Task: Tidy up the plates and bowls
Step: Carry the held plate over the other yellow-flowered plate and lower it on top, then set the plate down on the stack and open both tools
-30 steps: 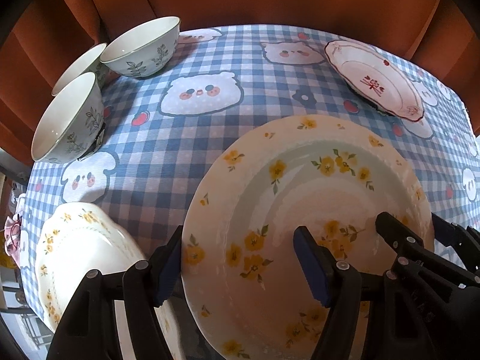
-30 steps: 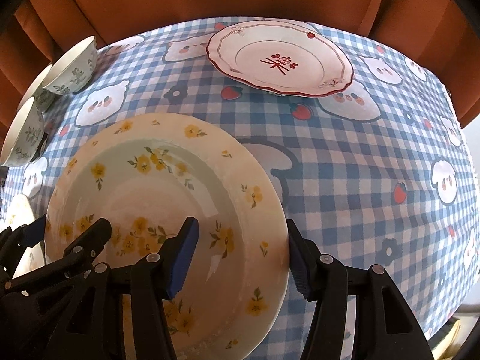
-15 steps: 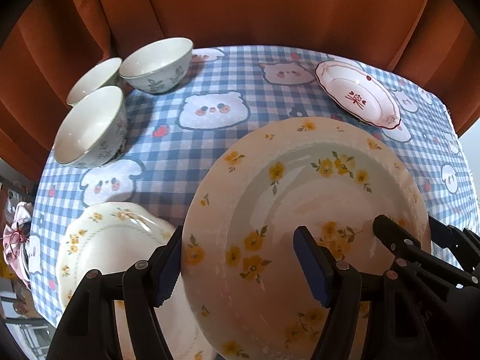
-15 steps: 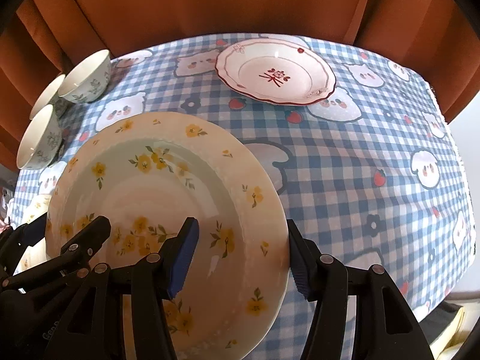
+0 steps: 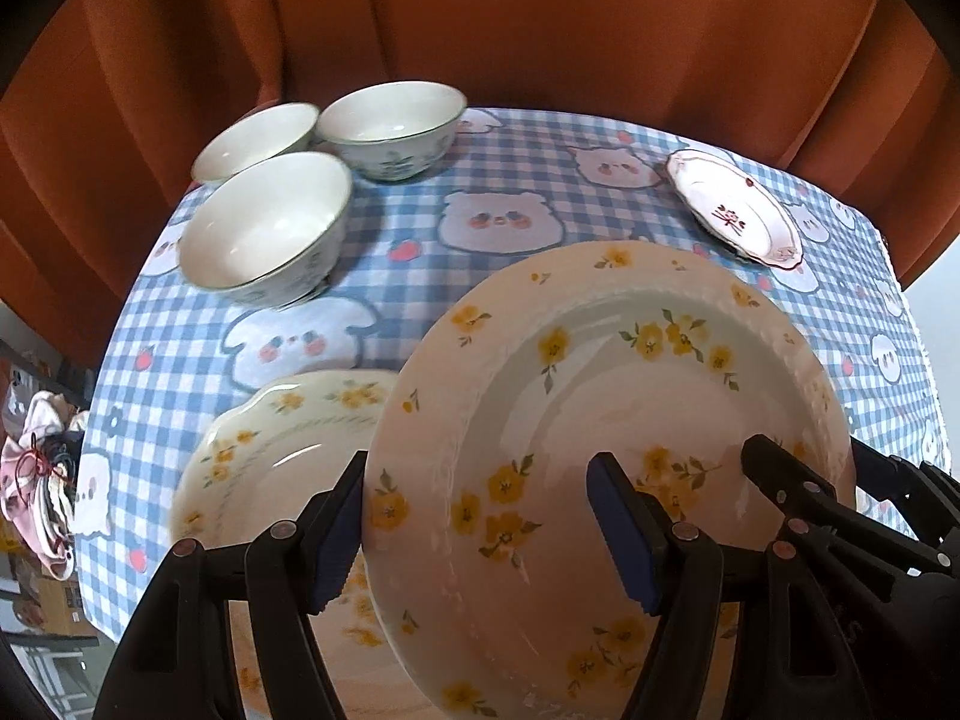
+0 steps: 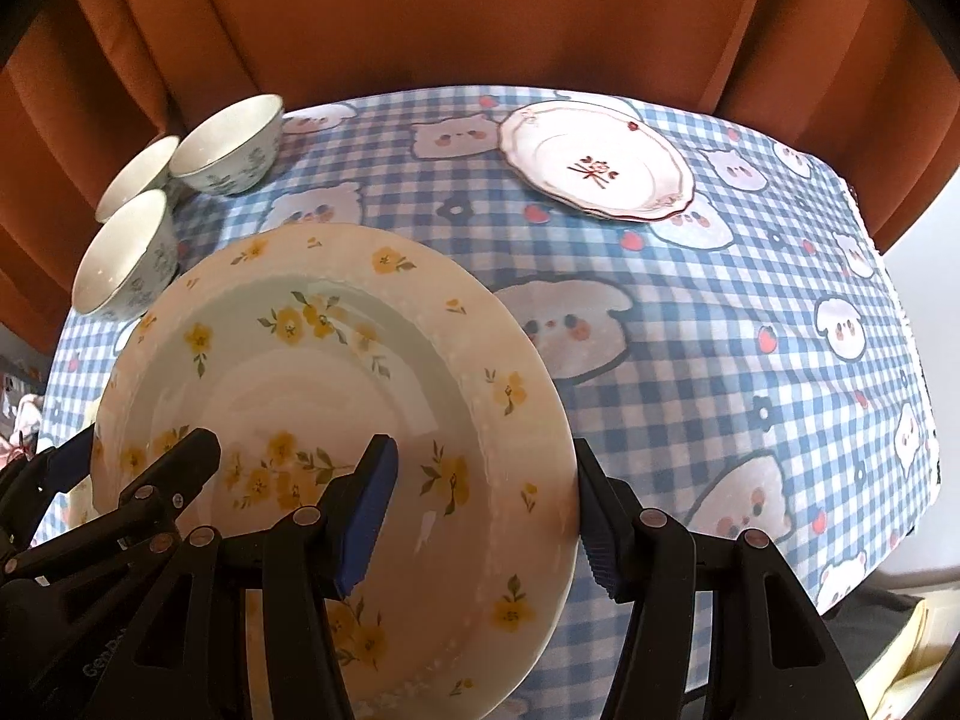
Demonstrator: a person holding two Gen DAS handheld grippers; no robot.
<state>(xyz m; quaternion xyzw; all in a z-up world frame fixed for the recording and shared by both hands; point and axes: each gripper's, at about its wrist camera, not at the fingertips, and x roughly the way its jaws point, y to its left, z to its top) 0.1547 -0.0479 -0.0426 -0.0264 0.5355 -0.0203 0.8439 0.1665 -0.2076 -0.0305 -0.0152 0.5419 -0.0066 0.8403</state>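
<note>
the yellow-flowered plate (image 5: 606,420) is held up over the blue checked tablecloth (image 5: 420,228), gripped from both sides. the left gripper (image 5: 480,528) stands about half open, clamped on the plate's left rim: one blue pad sits outside the edge, the other on the plate's inner face. the right gripper (image 6: 486,510) does the same on the right rim, also about half open, one pad inside the plate and one against its outer edge. under the plate's left side a second yellow-flowered plate (image 5: 282,444) lies on the cloth. three white bowls (image 5: 270,228) with green leaf print cluster at the far left of the table, close together. a red-trimmed plate (image 6: 594,162) rests at the far right, well apart from the bowls
</note>
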